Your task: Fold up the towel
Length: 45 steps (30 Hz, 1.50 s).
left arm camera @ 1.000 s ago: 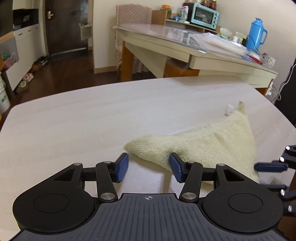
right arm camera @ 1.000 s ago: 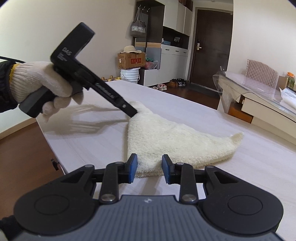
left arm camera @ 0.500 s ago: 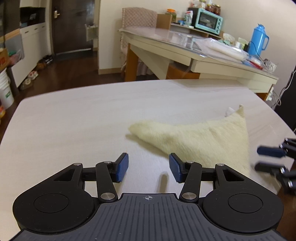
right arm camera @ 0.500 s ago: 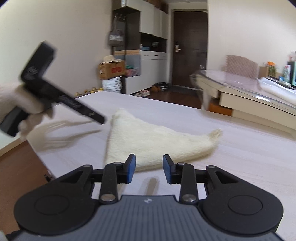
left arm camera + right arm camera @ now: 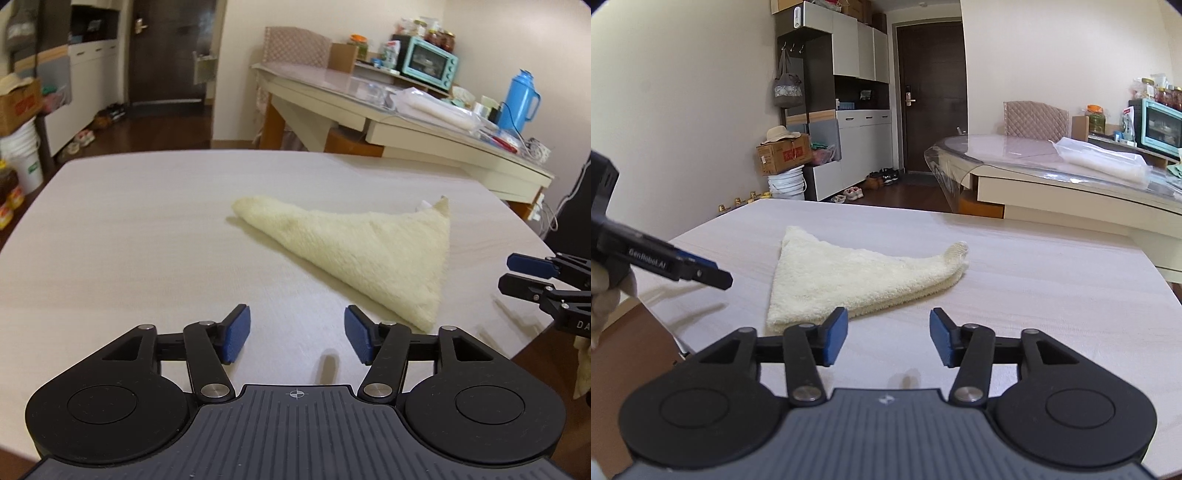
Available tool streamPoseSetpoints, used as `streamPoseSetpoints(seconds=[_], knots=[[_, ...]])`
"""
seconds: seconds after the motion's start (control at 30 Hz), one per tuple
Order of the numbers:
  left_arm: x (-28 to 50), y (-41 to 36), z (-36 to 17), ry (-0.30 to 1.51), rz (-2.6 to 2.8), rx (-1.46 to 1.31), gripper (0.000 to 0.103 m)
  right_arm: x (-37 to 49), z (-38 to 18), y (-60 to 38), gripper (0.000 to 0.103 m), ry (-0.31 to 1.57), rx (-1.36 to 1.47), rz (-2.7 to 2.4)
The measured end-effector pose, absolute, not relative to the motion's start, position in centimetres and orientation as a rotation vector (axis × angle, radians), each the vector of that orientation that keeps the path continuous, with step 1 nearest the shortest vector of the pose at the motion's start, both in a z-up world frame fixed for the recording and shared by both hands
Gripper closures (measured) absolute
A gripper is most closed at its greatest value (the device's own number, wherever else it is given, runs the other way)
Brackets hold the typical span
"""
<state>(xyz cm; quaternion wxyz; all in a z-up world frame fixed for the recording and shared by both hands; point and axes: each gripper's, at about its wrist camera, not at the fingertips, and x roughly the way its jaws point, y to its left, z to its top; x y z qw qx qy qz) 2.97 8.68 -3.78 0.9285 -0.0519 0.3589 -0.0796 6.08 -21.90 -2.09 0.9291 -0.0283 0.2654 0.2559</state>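
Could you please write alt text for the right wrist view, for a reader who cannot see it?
A cream towel, folded into a triangle, lies flat on a pale wooden table. The right gripper is in front of it, jaws open and empty. The left gripper reaches in from the left, clear of the towel.

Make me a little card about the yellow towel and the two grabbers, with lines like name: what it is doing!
towel: cream-yellow towel, folded into a triangle, lying flat
table: pale wood-grain table under the towel
left gripper: left gripper, jaws apart and just been opening, nothing between them, not touching the towel
right gripper: right gripper, jaws apart and just been opening, nothing between them, not touching the towel
hand: white-gloved hand holding the left gripper
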Motion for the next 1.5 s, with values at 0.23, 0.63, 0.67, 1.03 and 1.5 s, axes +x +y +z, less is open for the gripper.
streamPoseSetpoints(seconds=[0.23, 0.63, 0.67, 1.03, 1.5], knots=[[0.2, 7.1, -3.9, 0.727, -0.135, -0.106, 0.02, 4.7, -1.9, -22.9, 0.017, 0.538, -0.01, 0.527], [-2.5, 6.2, -3.2, 0.682, -0.093, -0.119, 0.01, 2.9, -0.3, -23.0, 0.0, 0.51, -0.027, 0.519], [-2.7, 6.3, -3.1, 0.675, -0.082, -0.118, 0.01, 2.9, -0.2, -23.0, 0.0, 0.51, -0.028, 0.512], [-2.7, 6.1, -2.7, 0.667, -0.054, -0.096, 0.01, 3.2, -0.6, -23.2, 0.0, 0.534, -0.015, 0.465], [-1.5, 4.5, -2.6, 0.691, -0.025, -0.122, 0.003, 2.9, -0.3, -23.3, 0.0, 0.511, -0.012, 0.455]])
